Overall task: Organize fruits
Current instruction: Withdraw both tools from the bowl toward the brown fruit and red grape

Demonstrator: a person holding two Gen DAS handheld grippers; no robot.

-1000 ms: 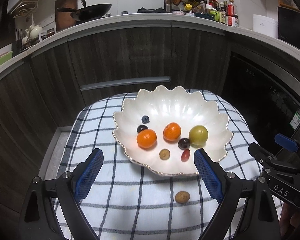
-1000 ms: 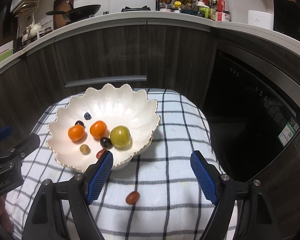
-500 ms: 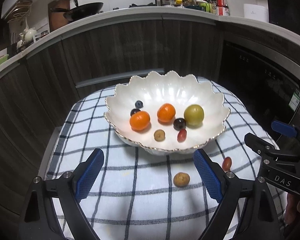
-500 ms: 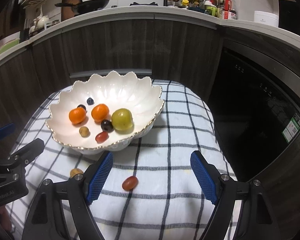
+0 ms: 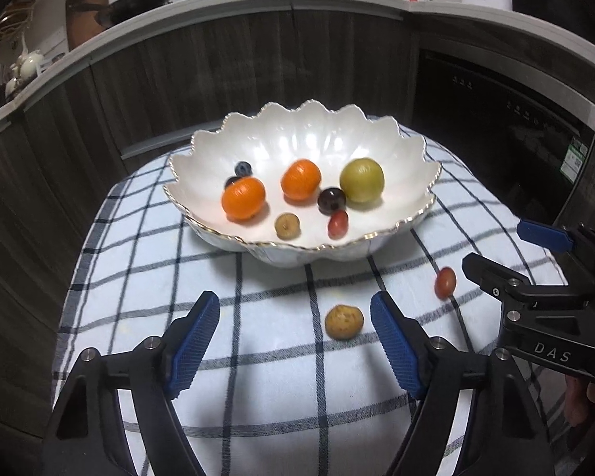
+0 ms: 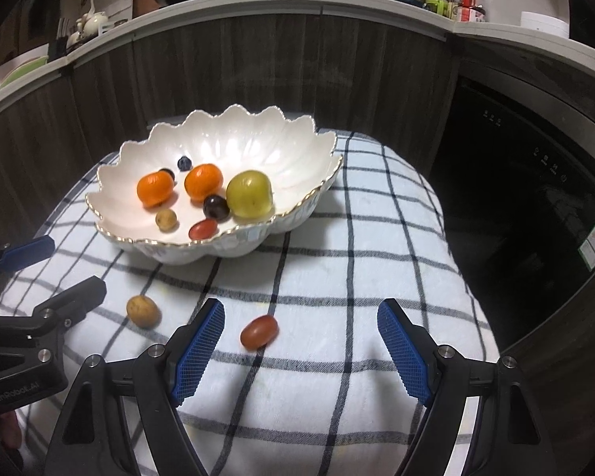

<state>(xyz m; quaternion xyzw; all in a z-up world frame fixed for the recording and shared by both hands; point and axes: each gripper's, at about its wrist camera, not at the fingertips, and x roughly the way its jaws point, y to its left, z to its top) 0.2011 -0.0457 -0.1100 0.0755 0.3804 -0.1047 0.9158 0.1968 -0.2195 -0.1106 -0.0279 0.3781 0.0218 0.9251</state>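
Observation:
A white scalloped bowl (image 5: 392, 150) (image 6: 297, 158) stands on a checked cloth. It holds two oranges (image 5: 244, 197), a green fruit (image 5: 361, 174), a dark grape (image 5: 331, 200), a red grape, a brown longan and blueberries. A brown longan (image 5: 344, 321) (image 6: 142, 311) and a red grape (image 5: 445, 282) (image 6: 259, 331) lie loose on the cloth in front of the bowl. My left gripper (image 5: 295, 341) is open and empty, with the longan just inside its right finger. My right gripper (image 6: 299, 347) is open and empty, with the red grape between its fingers, nearer the left one.
The checked cloth (image 6: 357, 277) covers a small rounded table. Dark wood cabinets (image 5: 218, 71) curve behind it, and a black oven front (image 6: 535, 182) is at the right. A counter above carries a pan and bottles.
Both grippers have drawn back and dropped lower toward the cloth. The loose longan and red grape now lie close to the fingers. Nothing was grasped.

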